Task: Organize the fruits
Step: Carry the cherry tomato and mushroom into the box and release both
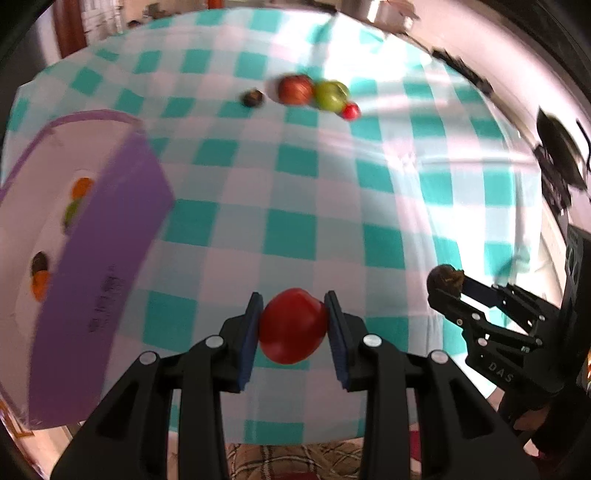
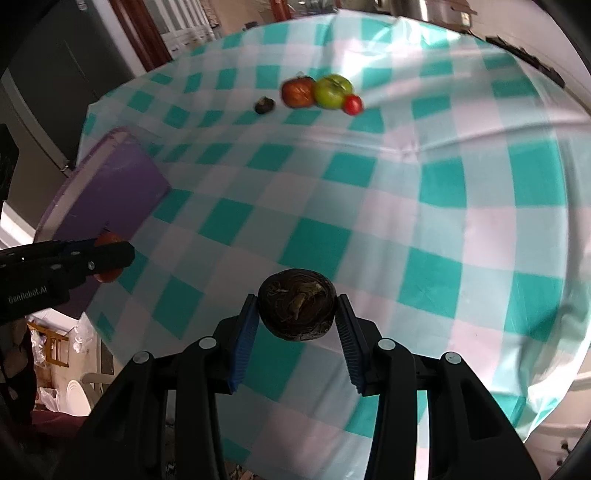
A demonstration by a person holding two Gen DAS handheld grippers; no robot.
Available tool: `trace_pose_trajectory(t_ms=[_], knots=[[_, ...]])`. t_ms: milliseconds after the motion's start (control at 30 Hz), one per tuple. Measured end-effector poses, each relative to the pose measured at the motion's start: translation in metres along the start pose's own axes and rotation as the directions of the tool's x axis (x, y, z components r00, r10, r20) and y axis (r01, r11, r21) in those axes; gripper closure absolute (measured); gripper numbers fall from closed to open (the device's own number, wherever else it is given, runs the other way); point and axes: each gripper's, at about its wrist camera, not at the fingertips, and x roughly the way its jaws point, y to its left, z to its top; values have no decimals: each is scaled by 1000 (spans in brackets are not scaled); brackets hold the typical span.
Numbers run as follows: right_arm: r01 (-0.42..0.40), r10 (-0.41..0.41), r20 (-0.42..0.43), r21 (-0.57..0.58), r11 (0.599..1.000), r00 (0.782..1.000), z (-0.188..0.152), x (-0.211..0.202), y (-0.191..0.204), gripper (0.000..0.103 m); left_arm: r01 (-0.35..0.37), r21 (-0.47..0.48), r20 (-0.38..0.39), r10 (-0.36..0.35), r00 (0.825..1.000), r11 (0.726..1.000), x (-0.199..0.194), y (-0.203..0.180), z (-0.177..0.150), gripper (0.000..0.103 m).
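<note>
My left gripper (image 1: 293, 325) is shut on a red tomato-like fruit (image 1: 291, 326) above the checked tablecloth, to the right of a purple box (image 1: 103, 258). The box holds several small fruits: orange (image 1: 82, 186), green (image 1: 72, 212) and dark (image 1: 40, 264). My right gripper (image 2: 297, 314) is shut on a dark brown round fruit (image 2: 297, 310); it also shows in the left wrist view (image 1: 445, 280). At the far side lie a small dark fruit (image 2: 265, 105), a red apple (image 2: 297, 92), a green apple (image 2: 332, 90) and a small red fruit (image 2: 352, 104).
The teal and white checked cloth (image 2: 424, 206) covers the table. The purple box (image 2: 110, 192) stands near the left edge. Metal pots (image 1: 373, 11) stand beyond the far edge. Dark furniture stands left of the table.
</note>
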Motion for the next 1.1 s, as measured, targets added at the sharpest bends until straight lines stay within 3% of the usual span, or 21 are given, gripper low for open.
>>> trace_pose_trajectory(t_ms=[233,467,733,933,1100], knots=[[-37,38,50,-30,999,998,34,-5,29,60,-15,-86,120,25,992,996,-48,49,18,68],[-110,118,67,-107,988,991,82,9,100,60,-51,-196,188,89,978,979,-89,135,28,68],[-249,269,32,-286,925,963,133,28,223,60,-98,-307,141,147,979,947,-98,255,29,68],[-337,318,-118,-422,842,941,138,61,305,60,-137,-215,76,157,985,967,-74,296,55,68],[-346,248,-258,-479,806,934,125,99,339,60,-157,-91,-10,157,988,983,-33,307,79,68]])
